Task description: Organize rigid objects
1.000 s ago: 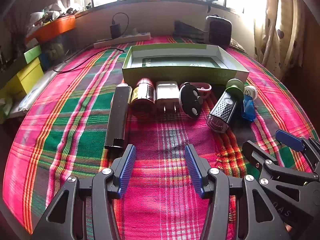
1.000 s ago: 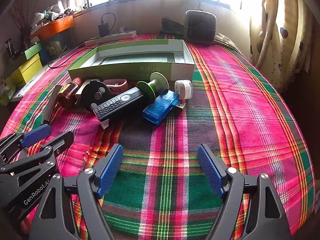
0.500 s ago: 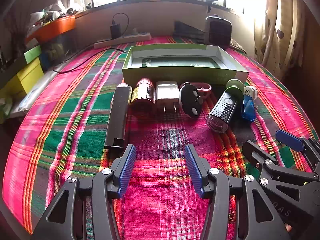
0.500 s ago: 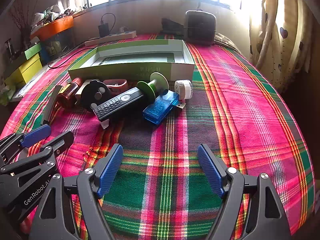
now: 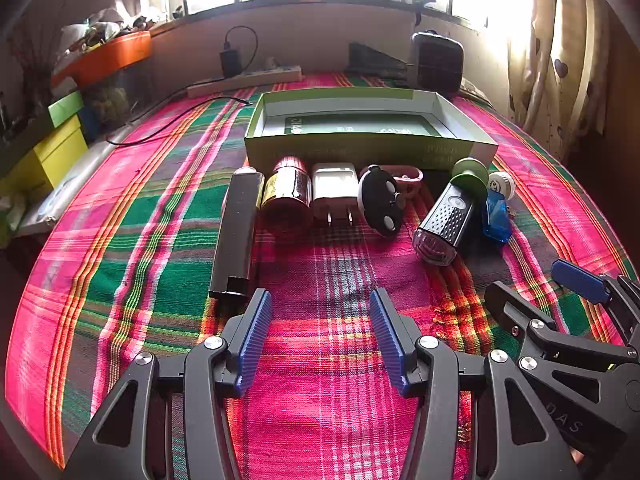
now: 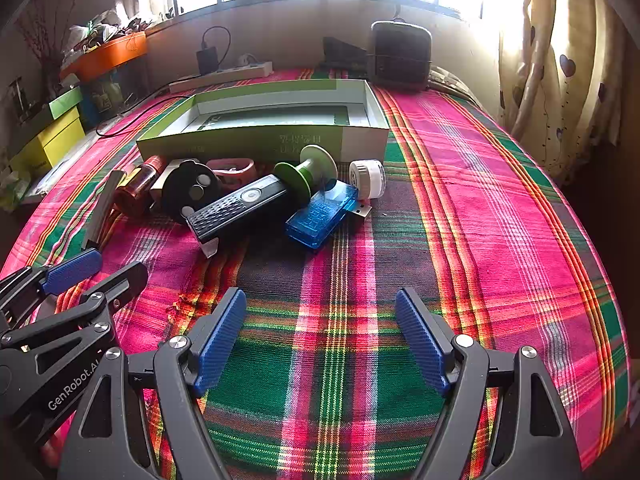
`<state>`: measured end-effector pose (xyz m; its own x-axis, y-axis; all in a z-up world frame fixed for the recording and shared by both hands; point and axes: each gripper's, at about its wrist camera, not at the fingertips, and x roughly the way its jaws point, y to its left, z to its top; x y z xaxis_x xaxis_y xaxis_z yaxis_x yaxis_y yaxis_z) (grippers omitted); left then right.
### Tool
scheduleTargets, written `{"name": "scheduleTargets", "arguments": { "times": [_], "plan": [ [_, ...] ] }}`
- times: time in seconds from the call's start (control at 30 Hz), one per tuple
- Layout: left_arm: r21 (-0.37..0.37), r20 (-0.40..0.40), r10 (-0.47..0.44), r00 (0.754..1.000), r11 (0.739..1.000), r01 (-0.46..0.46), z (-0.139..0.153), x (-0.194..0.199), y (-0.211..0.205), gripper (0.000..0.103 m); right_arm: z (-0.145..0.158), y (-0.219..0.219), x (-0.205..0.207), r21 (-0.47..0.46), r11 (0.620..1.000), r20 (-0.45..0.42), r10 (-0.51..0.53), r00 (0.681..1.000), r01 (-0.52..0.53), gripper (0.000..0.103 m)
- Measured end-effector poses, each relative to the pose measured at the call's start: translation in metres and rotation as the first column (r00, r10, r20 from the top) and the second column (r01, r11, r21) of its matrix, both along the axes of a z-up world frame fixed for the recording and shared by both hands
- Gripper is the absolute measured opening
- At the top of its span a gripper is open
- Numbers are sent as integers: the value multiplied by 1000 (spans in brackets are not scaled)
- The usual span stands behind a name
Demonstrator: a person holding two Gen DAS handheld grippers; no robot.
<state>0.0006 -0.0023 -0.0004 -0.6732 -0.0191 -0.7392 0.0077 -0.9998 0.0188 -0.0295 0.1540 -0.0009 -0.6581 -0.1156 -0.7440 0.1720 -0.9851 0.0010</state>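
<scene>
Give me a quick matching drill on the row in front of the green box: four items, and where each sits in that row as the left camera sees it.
Things:
1. long black bar
2. white charger
3. blue USB dongle
4. black round disc

Places:
A. far right
B. far left
C. just right of the charger
D. just right of the brown bottle

Pairs: 1-B, 2-D, 3-A, 4-C
</scene>
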Motion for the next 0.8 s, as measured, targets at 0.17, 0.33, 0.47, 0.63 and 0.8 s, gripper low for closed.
{"name": "scheduleTargets", "arguments": {
  "times": [0.17, 0.33, 0.47, 0.63, 0.8],
  "plan": [
    [0, 0, 1, 1000, 1000, -1, 0, 0, 0, 50, 0, 0, 0, 0, 1000, 0, 0, 1000, 0, 77],
    [0, -1, 2, 1000, 1000, -2, 0, 0, 0, 50, 0, 0, 0, 0, 1000, -1, 0, 1000, 0, 77],
    [0, -1, 2, 1000, 1000, -2, 0, 1, 0, 50, 1, 0, 0, 0, 1000, -1, 0, 1000, 0, 77],
    [0, -1, 3, 1000, 1000, -3, 0, 0, 0, 50, 1, 0, 0, 0, 1000, -1, 0, 1000, 0, 77],
    [0, 4, -1, 1000, 1000, 1, 1, 0, 1, 50, 1, -1, 0, 0, 1000, -1, 0, 1000, 0, 77]
  ]
}}
